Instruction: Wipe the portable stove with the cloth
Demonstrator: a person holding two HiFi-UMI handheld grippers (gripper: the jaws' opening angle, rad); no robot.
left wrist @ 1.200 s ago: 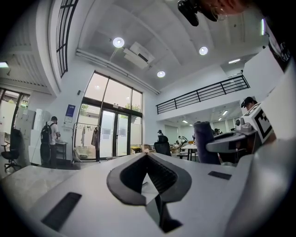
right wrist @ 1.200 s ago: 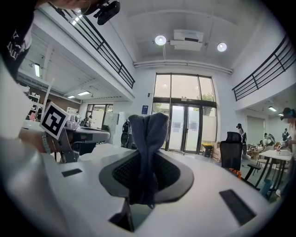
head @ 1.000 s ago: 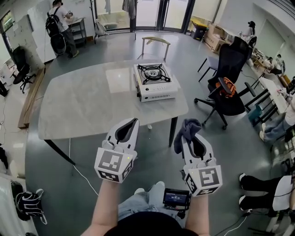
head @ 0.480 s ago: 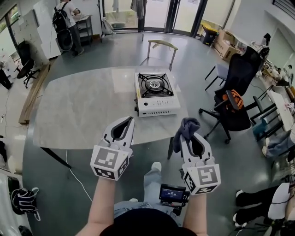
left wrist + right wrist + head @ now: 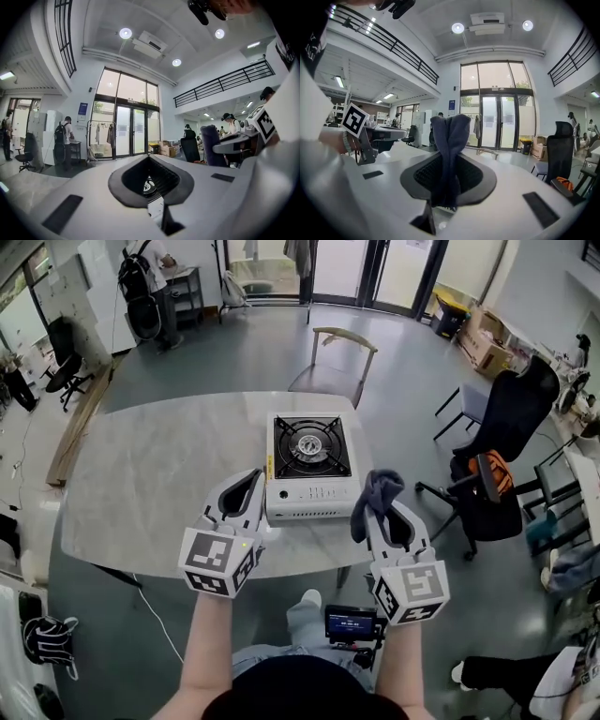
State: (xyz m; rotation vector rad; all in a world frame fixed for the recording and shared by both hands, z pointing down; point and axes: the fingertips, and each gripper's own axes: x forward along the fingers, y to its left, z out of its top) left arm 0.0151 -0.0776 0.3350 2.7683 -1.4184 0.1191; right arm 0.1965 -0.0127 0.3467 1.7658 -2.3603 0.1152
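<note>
Standing nearer to portable stove (image 5: 309,463) than before | pinching cloth (image 5: 377,491) in right gripper (image 5: 377,514) | left gripper (image 5: 251,478) pressed together, empty | wiping not begun, stove likely within reach

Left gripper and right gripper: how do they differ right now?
The white left gripper is shut on nothing; the white right gripper is shut on a dark blue cloth. The left gripper's tip sits by the white portable stove's front-left corner, the right gripper's by its front-right. Both point forward and carry marker cubes.
</note>
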